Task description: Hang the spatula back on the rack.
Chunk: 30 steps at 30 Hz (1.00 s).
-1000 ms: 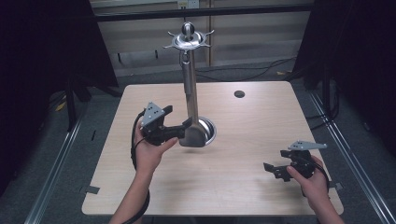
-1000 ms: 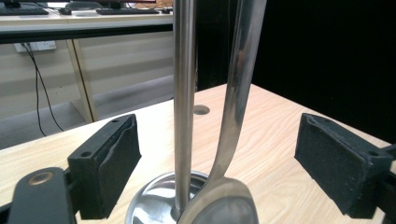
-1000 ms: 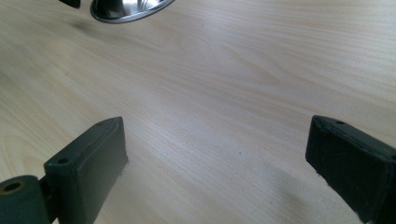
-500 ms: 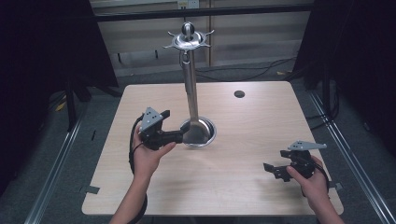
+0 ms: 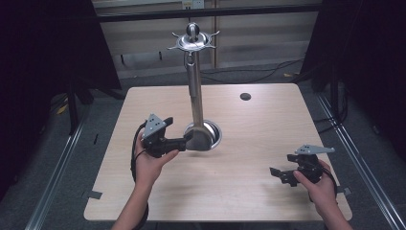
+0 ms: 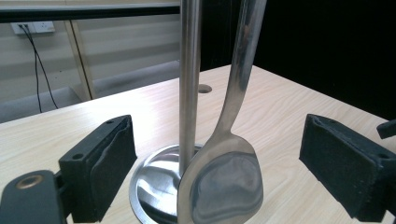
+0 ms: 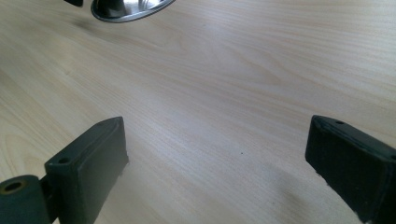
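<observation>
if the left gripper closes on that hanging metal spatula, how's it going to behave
The spatula looks like polished steel, so it is probably stiff and may be slippery against the pads. It seems to hang from the stand, so a push would likely swing it. The stand's base looks broad, so tipping seems unlikely.

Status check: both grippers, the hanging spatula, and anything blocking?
Left gripper open, jaws either side of the spatula, not touching. Right gripper open, empty, low over the table. Spatula hangs beside the stand pole. Nothing blocking.
</observation>
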Each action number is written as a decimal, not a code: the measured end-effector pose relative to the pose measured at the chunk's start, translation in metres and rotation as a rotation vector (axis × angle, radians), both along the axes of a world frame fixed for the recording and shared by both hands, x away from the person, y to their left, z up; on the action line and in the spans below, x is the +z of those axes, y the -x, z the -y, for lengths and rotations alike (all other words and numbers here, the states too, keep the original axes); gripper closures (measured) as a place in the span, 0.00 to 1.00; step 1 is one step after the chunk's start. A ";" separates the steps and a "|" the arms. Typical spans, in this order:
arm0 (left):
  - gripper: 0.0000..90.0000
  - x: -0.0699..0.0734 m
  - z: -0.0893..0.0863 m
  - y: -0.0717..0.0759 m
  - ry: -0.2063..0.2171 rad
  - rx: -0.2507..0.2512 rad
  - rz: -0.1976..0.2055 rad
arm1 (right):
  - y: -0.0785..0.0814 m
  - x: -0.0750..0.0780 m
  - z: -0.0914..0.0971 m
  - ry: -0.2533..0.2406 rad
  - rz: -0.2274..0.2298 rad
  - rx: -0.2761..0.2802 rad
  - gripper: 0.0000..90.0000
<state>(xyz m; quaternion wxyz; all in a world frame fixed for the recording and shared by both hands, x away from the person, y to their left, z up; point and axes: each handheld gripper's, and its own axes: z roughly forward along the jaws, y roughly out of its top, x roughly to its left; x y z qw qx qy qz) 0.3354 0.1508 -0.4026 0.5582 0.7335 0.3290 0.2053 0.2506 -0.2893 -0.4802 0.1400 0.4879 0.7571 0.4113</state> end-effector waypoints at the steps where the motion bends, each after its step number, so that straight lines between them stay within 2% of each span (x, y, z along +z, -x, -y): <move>1: 0.11 -0.001 -0.001 0.000 -0.004 -0.007 -0.001 | 0.000 0.000 0.000 0.000 0.000 0.000 0.06; 7: 0.11 -0.009 -0.002 0.003 -0.015 -0.011 -0.016 | 0.000 0.000 0.000 0.000 -0.003 -0.004 0.06; 8: 0.11 -0.010 -0.003 0.002 -0.027 -0.010 -0.009 | 0.000 0.000 0.000 0.000 -0.003 -0.004 0.06; 14: 0.11 -0.016 -0.006 0.004 -0.047 -0.019 -0.029 | 0.000 0.000 0.000 0.001 0.000 0.001 0.06; 15: 0.11 -0.018 -0.006 0.004 -0.038 -0.017 -0.034 | 0.000 0.000 0.000 0.001 0.000 0.000 0.06; 16: 0.11 -0.018 -0.007 0.004 -0.052 -0.017 -0.032 | 0.000 0.000 0.000 0.001 -0.002 -0.002 0.06; 20: 0.11 -0.023 -0.010 0.004 -0.052 -0.017 -0.045 | 0.000 0.000 0.000 0.000 -0.001 -0.001 0.06; 25: 0.11 -0.028 -0.013 0.007 -0.084 -0.016 -0.053 | 0.001 0.001 0.000 0.000 0.000 -0.003 0.06; 30: 0.10 -0.033 -0.016 0.008 -0.089 -0.022 -0.064 | 0.001 0.001 0.000 0.000 0.000 -0.002 0.06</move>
